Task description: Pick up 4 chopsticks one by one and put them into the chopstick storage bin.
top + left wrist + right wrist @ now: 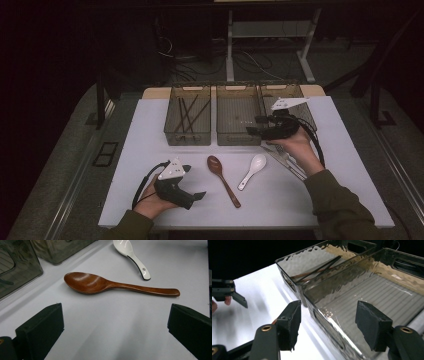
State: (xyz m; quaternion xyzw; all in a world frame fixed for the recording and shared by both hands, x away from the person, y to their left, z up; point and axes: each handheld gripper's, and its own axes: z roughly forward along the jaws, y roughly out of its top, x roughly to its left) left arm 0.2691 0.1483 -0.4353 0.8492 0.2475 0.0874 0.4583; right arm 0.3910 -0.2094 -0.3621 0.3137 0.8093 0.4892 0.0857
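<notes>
Left tool point(196, 196): jaws apart, nothing betw., low over bench point(150, 150), near front edge. Brown wooden spoon point(222, 179) lay flat just ahead, white spoon point(252, 170) beside it. Right tool point(255, 126): jaws apart, nothing betw., held at front wall of middle bin point(239, 138). Left bin point(187, 137) held dark sticks point(189, 114).

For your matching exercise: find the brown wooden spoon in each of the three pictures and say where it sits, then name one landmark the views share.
High view: the brown wooden spoon lies at lower centre on the white table, bowl away from the person.
Left gripper view: it lies across the middle, bowl to the left, beyond the open jaws.
Right gripper view: I cannot make it out there.
Shared landmark: the smoky clear plastic bin holding dark chopsticks, an upper-left corner in the left gripper view.
</notes>
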